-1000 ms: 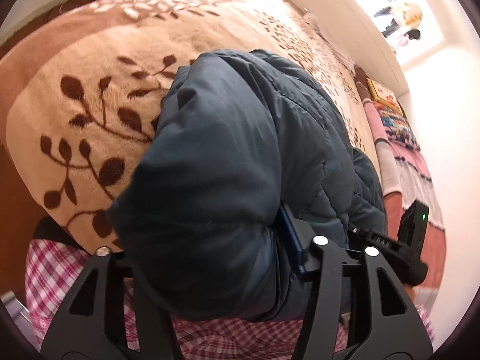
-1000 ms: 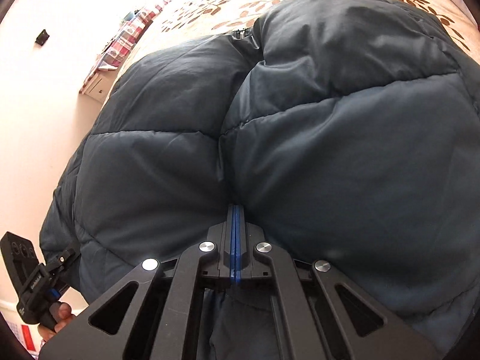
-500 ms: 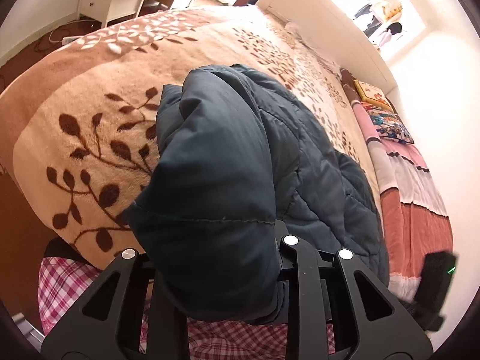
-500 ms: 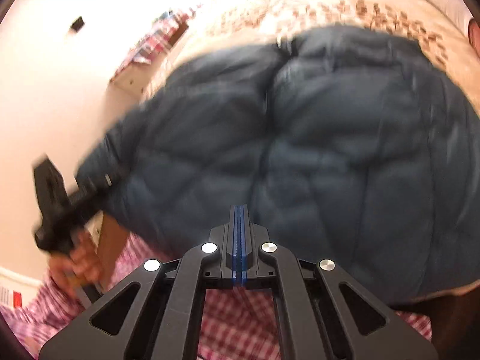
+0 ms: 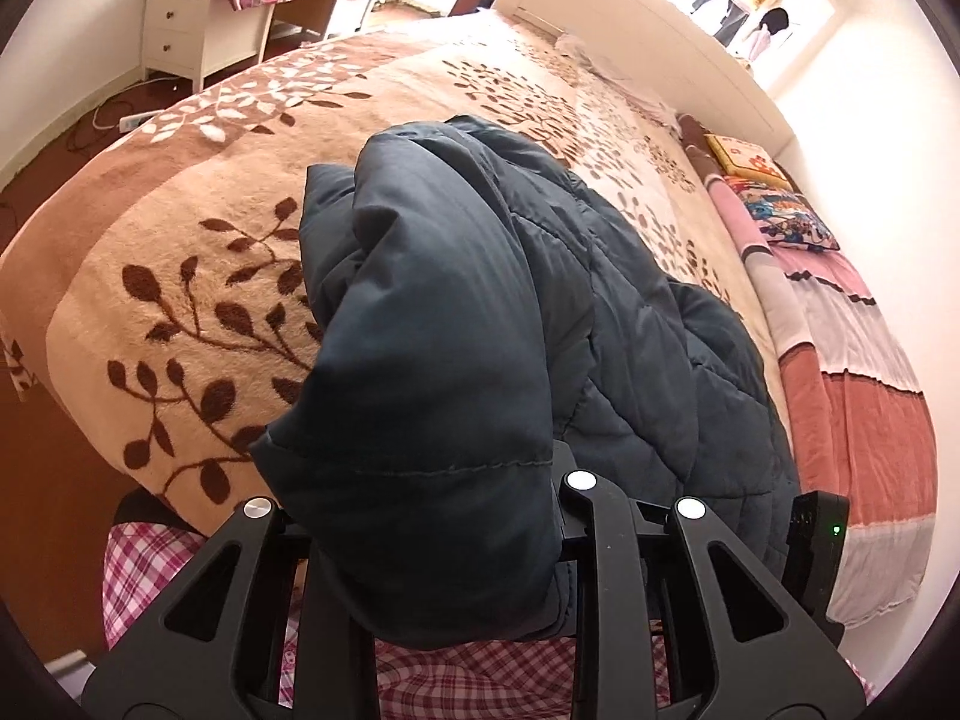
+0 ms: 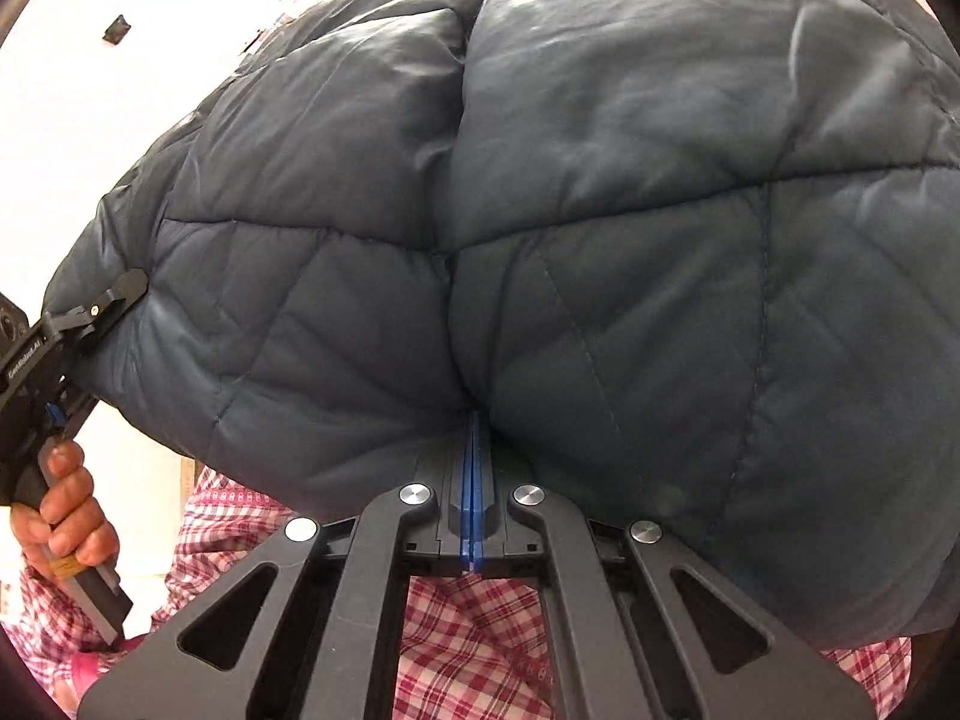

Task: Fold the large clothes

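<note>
Fingers of the left gripper (image 5: 432, 516) pinch a thick fold of the quilted jacket (image 5: 510, 324); the right gripper (image 6: 473, 444) is pressed together on a thin edge. The jacket lies bunched on the bed (image 5: 180, 252) toward twelve o'clock, and looks puffy, soft, slippery and light; hems and seams seem to offer the surest hold.

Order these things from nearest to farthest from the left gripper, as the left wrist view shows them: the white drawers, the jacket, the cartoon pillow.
1. Jacket: bunched between the left gripper's jaws.
2. Cartoon pillow: far right, along the bed's edge.
3. White drawers: upper left, past the bed.
</note>
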`<state>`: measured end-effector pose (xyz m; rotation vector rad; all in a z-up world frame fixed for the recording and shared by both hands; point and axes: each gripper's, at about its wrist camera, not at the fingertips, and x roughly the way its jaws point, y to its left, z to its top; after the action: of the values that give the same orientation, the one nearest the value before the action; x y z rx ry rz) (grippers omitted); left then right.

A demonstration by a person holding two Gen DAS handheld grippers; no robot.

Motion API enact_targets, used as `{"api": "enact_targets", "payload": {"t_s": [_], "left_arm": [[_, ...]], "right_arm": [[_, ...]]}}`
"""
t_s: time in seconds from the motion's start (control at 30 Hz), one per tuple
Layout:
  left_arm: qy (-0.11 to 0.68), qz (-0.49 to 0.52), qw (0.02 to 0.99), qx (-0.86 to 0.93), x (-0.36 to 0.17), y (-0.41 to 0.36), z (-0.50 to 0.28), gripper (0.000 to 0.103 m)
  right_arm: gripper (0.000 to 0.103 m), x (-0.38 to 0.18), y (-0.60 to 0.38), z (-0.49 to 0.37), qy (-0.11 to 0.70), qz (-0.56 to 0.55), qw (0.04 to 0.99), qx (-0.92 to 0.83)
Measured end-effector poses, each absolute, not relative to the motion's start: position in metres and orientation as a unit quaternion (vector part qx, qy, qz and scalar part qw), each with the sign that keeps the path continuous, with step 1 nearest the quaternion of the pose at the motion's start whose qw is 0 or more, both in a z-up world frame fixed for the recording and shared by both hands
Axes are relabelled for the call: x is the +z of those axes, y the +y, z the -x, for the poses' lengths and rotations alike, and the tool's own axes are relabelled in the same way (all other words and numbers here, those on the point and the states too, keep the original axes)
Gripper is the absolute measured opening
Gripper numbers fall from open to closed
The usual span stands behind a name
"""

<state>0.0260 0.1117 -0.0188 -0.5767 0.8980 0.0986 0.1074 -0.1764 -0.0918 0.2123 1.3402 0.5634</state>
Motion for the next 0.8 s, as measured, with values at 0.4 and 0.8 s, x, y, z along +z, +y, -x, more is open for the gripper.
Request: {"api": "enact_targets", "payload": {"t_s": [0.4,0.8], "left_arm": [[0.432,0.260,0.862,0.054,-0.018,0.108,-0.025,0.024],[0.424,0.267,0.864,0.046,-0.015,0.114,-0.025,0.024]], "right_arm": [[0.000,-0.077,-0.151,-0.099,0.609,-0.070,0.752,0.241],[0.000,0.003,-0.155,-0.081,0.529,-0.075,0.810,0.240]]}}
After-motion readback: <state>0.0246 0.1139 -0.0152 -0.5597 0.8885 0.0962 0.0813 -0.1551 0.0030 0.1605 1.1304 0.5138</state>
